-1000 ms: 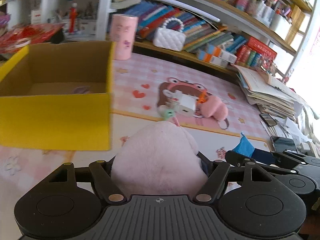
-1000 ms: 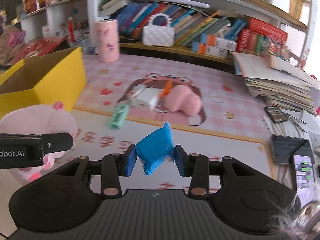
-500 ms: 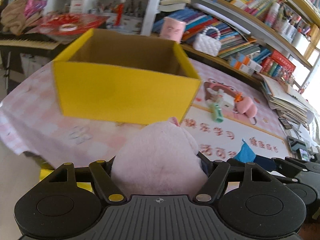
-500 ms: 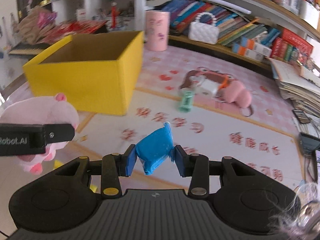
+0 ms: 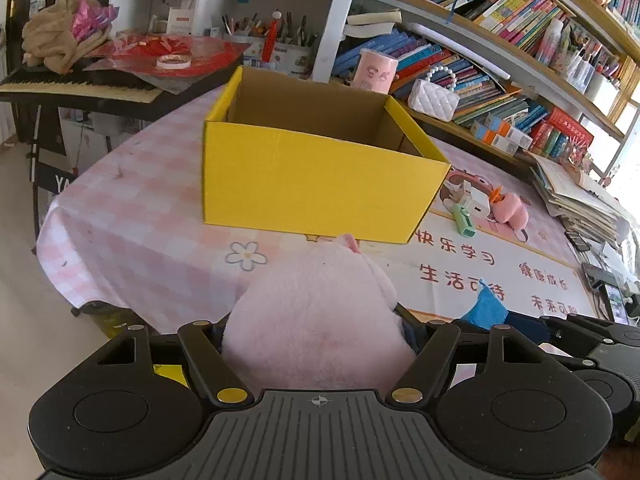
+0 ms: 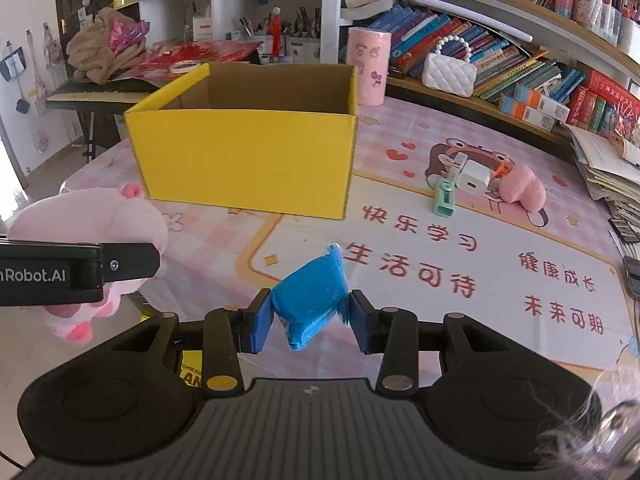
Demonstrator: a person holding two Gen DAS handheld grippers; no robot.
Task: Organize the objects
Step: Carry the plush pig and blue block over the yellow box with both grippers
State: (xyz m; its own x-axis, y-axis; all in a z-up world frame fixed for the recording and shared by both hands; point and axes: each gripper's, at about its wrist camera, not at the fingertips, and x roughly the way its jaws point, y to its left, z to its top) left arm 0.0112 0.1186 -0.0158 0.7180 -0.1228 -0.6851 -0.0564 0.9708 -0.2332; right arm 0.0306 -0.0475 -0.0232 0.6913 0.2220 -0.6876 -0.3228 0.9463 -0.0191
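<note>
Fluffy pink plush (image 5: pixel 320 320) clamped in left tongs (image 5: pixel 320 334); crumpled blue packet (image 6: pixel 312 294) in right tongs (image 6: pixel 307 316)

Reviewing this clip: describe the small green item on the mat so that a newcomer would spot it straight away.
Start at the yellow box on the pink table, then look to its right at the cluster on the cartoon print. The mint-green clip-like piece lies at the cluster's near left edge, beside a white charger block and a pink plush. It is the only green item there, narrow and oblong.
</note>
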